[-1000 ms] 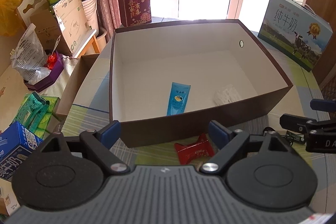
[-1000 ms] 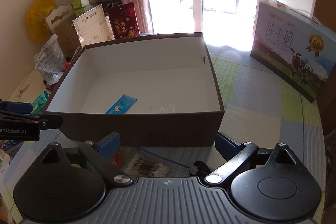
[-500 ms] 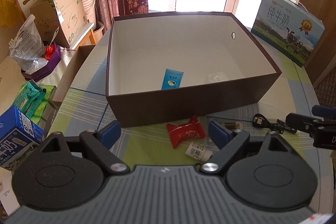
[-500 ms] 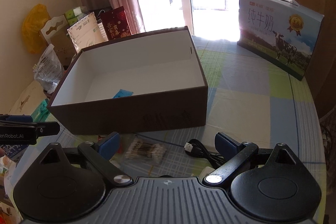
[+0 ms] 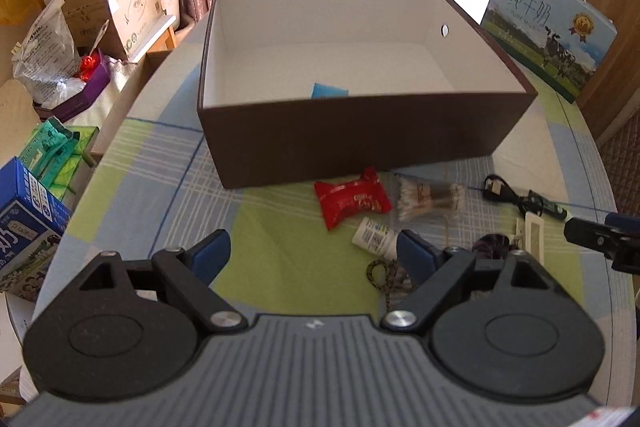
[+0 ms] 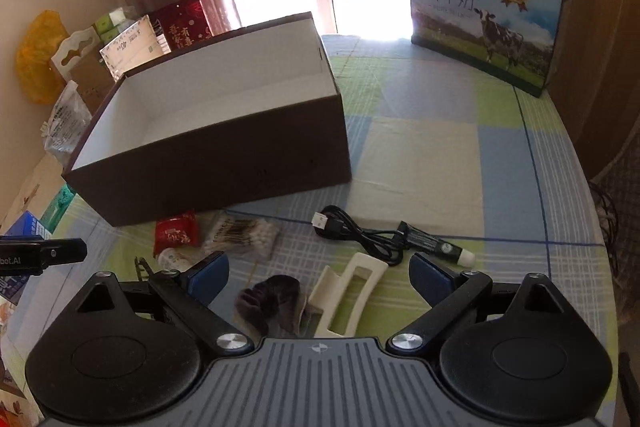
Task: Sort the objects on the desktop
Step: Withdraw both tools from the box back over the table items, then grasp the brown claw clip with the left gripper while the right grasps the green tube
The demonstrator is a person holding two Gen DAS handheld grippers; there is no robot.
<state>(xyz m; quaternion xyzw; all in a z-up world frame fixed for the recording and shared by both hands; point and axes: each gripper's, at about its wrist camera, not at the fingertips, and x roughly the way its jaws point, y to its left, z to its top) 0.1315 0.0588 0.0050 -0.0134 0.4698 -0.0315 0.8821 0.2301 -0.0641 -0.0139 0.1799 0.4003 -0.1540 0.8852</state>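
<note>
With both the left gripper (image 5: pixel 310 253) and right gripper (image 6: pixel 318 273) released and empty, we centre the right gripper's spread jaws over the cream hair claw (image 6: pixel 348 293) lying directly between them, short of the brown box (image 6: pixel 224 163), before clenching.

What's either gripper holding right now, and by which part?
Nothing. The left gripper and right gripper are both open and empty, above the loose items in front of the dark brown cardboard box.
</note>
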